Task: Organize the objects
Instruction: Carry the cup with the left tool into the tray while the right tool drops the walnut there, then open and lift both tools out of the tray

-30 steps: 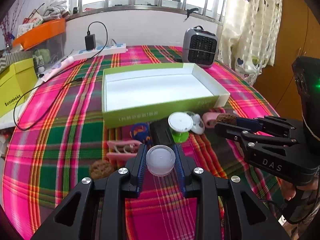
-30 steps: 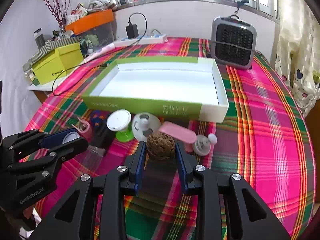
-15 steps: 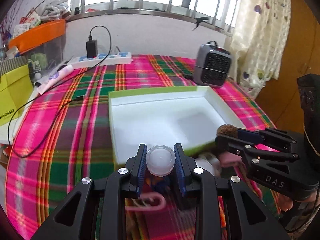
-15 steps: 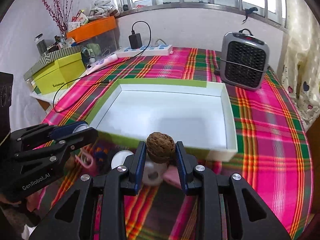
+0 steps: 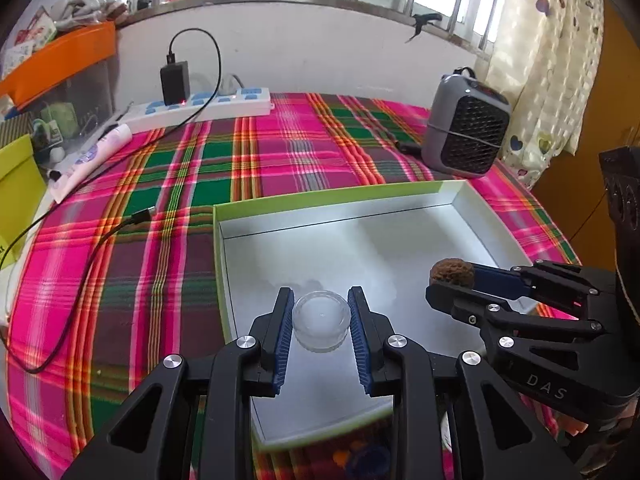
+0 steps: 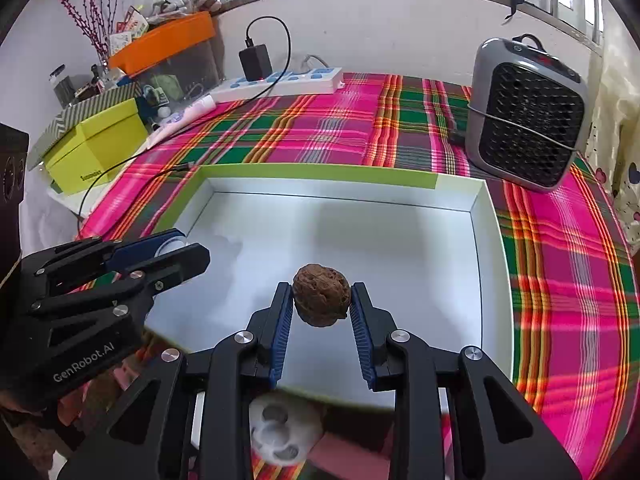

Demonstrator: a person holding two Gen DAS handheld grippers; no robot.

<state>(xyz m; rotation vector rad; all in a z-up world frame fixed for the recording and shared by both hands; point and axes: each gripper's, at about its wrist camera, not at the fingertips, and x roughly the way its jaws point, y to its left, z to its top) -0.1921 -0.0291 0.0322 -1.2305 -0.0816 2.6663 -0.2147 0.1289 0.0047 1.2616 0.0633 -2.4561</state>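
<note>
My left gripper (image 5: 320, 312) is shut on a small clear plastic jar (image 5: 320, 320) and holds it above the near left part of a green box with a white inside (image 5: 400, 236). My right gripper (image 6: 320, 300) is shut on a brown walnut (image 6: 321, 300) above the box's middle (image 6: 400, 248). In the left wrist view the right gripper (image 5: 448, 280) with the walnut (image 5: 452, 271) sits to the right. In the right wrist view the left gripper (image 6: 180, 248) sits to the left.
A grey heater (image 6: 528, 116) stands behind the box at the right. A power strip with a charger (image 5: 208, 104) and cable lies at the back. A yellow box (image 6: 96, 144) is at the left. A white round item (image 6: 284, 432) lies below the box's near edge.
Both grippers have risen and moved forward from the loose items in front of the box to above its inside, each still holding its object.
</note>
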